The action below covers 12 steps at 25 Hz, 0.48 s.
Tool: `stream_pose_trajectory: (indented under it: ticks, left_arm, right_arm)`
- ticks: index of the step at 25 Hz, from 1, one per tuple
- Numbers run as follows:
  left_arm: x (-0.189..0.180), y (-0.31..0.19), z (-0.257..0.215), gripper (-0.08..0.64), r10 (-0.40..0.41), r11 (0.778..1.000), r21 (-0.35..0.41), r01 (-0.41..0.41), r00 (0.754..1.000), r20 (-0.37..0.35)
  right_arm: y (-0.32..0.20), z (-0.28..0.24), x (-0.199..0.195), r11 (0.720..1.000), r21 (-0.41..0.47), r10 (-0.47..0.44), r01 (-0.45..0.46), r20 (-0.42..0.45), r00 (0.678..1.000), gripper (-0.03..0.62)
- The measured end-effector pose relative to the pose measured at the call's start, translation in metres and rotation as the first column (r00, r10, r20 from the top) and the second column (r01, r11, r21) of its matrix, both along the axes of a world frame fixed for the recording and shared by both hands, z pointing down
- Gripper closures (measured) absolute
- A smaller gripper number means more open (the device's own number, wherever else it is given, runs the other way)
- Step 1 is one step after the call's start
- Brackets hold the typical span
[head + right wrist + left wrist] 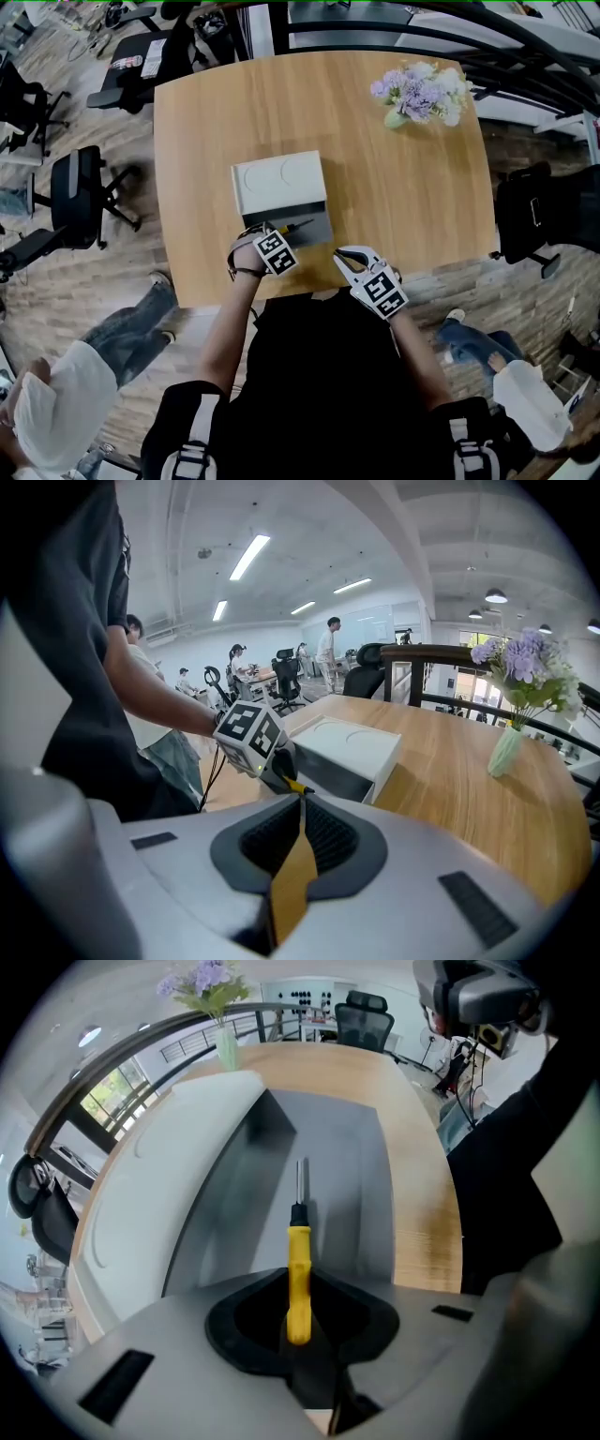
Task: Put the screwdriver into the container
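Head view: the left gripper (271, 244) is held at the 6 o'clock edge of the white container (278, 183), over its open grey compartment. The right gripper (349, 258) is seen at 4 o'clock of it, by the table (403, 197) edge.
Left gripper view: the jaws are narrowed onto the yellow handle of the screwdriver (298, 1252), with the shaft pointed to 12 o'clock over the compartment's grey floor.
Right gripper view: the jaws are seen closed together, nothing gripped.

Head view looks steeply down on the table (403, 187); all three views share the container (278, 183)
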<state>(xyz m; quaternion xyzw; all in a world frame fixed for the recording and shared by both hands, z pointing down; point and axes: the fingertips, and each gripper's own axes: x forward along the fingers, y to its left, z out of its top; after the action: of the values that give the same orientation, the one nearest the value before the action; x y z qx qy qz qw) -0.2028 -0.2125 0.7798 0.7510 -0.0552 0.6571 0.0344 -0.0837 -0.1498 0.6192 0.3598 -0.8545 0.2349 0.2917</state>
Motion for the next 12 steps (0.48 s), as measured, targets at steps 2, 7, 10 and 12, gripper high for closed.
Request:
stream_pose_trajectory:
  ticks: [2,7,10,12]
  left_arm:
    - [-0.0003,0.0005,0.0017,0.476,0.005,1.0,-0.007,-0.005,1.0,0.017]
    - [-0.0005,0.0026,0.0028,0.474,0.035,0.999,-0.009,-0.034,0.999,0.034]
    - [-0.0003,0.0028,0.0013,0.466,0.027,1.0,-0.015,-0.027,0.999,0.016]
    - [0.0001,0.0027,0.0002,0.457,0.015,1.0,-0.019,-0.015,1.0,0.002]
  right_arm:
    - [0.0002,0.0003,-0.0006,1.0,0.0,0.001,-0.001,0.0,1.0,0.56]
    - [-0.0015,-0.0006,-0.0012,1.0,0.0,0.006,-0.006,0.002,1.0,0.56]
    - [-0.002,-0.0004,-0.0024,1.0,-0.001,0.003,-0.003,0.0,1.0,0.56]
    - [-0.0021,-0.0008,-0.0039,1.0,0.0,-0.001,0.001,0.001,1.0,0.56]
